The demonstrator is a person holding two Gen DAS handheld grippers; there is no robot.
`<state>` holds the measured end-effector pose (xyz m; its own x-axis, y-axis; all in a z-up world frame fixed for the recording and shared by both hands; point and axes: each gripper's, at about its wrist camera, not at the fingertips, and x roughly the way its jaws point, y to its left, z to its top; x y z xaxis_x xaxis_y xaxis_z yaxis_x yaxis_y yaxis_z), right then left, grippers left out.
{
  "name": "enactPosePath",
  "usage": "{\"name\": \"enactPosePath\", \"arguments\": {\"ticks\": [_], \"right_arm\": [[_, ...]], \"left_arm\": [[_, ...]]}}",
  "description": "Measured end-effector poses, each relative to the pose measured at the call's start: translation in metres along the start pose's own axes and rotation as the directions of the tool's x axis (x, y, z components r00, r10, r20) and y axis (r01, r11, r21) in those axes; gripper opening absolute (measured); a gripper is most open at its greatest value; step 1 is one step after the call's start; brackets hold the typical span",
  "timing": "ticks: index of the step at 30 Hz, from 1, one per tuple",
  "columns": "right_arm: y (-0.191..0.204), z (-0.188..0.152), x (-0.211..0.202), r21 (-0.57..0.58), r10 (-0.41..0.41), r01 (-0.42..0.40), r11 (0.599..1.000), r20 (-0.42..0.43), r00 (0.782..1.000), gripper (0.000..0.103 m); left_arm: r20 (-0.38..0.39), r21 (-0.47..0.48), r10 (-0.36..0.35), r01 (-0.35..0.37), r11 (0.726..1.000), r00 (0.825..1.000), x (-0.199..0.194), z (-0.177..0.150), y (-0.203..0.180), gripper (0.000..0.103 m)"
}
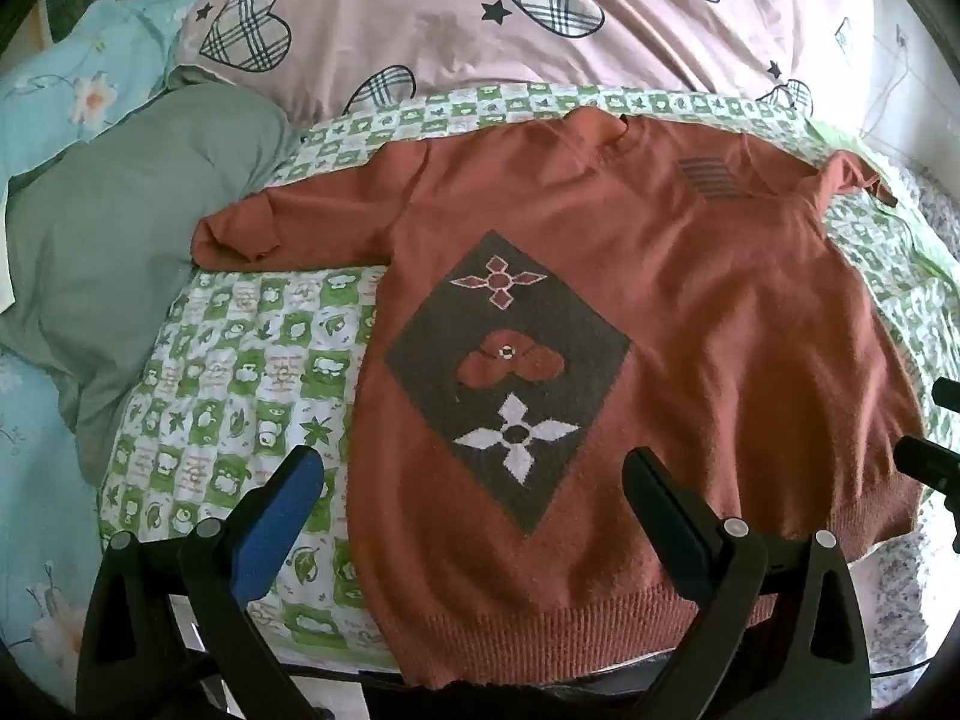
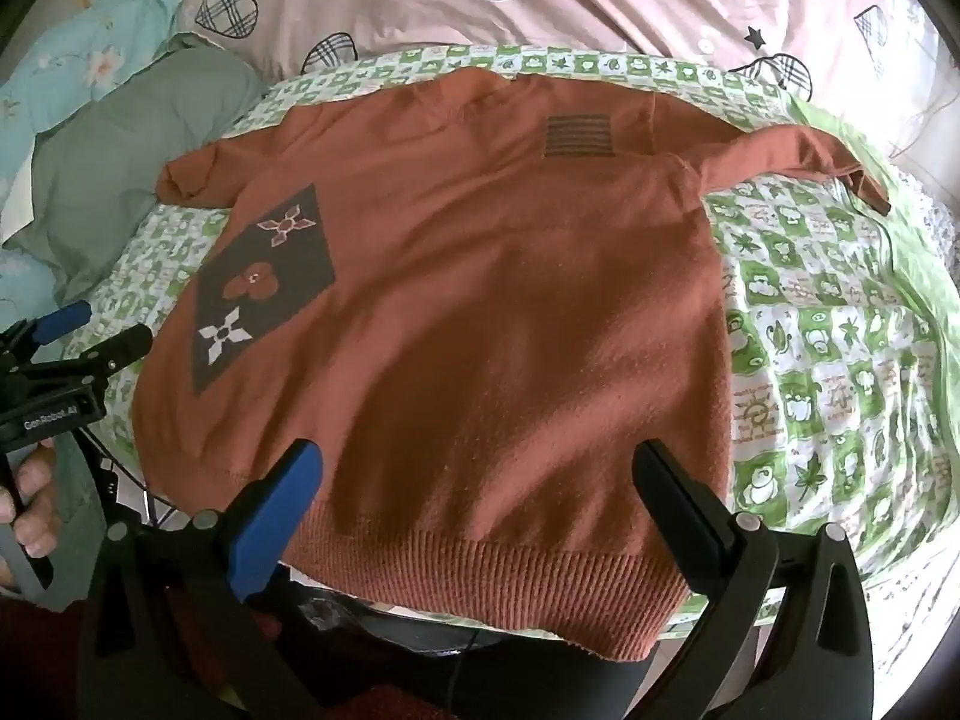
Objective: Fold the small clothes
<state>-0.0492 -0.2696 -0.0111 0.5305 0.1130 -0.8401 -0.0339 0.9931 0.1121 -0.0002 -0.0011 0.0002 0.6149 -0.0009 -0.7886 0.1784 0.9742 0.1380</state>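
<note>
A small rust-orange sweater lies flat on the green checkered sheet, sleeves spread, ribbed hem toward me. It bears a dark diamond with flower motifs and a striped patch near the collar. My left gripper is open and empty above the hem's left part. In the right wrist view the sweater fills the middle, and my right gripper is open and empty above the hem. The left gripper shows at the left edge, held by a hand.
A pink duvet with plaid hearts lies behind the sweater. A grey-green pillow and light blue floral bedding lie to the left. The bed's front edge runs just below the hem.
</note>
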Motion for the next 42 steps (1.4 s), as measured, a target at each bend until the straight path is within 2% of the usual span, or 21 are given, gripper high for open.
{"name": "enactPosePath", "arguments": {"ticks": [16, 25, 26, 31, 34, 42], "right_arm": [[0.006, -0.001, -0.001, 0.009, 0.026, -0.026, 1.0, -0.002, 1.0, 0.103], [0.001, 0.004, 0.001, -0.009, 0.009, -0.009, 1.0, 0.003, 1.0, 0.103], [0.002, 0.005, 0.002, -0.02, -0.011, 0.011, 1.0, 0.001, 1.0, 0.103], [-0.001, 0.008, 0.005, -0.009, -0.009, 0.008, 1.0, -0.009, 1.0, 0.103], [-0.002, 0.007, 0.006, -0.016, -0.022, 0.022, 1.0, -0.014, 1.0, 0.103], [-0.007, 0.009, 0.009, 0.004, 0.002, -0.002, 1.0, -0.015, 1.0, 0.103]], "left_arm": [[0.003, -0.007, -0.002, 0.002, 1.0, 1.0, 0.005, -0.001, 0.0, 0.1], [0.02, -0.039, -0.018, 0.018, 0.999, 1.0, 0.01, 0.003, 0.003, 0.1], [0.03, -0.044, -0.021, 0.022, 0.999, 0.999, 0.011, 0.003, 0.003, 0.1], [0.017, -0.044, -0.027, 0.028, 0.999, 0.999, 0.013, 0.004, 0.002, 0.1], [-0.016, -0.038, -0.034, 0.033, 0.999, 0.999, 0.016, 0.005, 0.001, 0.1], [-0.051, -0.046, -0.042, 0.04, 0.998, 0.998, 0.021, 0.008, 0.0, 0.1]]}}
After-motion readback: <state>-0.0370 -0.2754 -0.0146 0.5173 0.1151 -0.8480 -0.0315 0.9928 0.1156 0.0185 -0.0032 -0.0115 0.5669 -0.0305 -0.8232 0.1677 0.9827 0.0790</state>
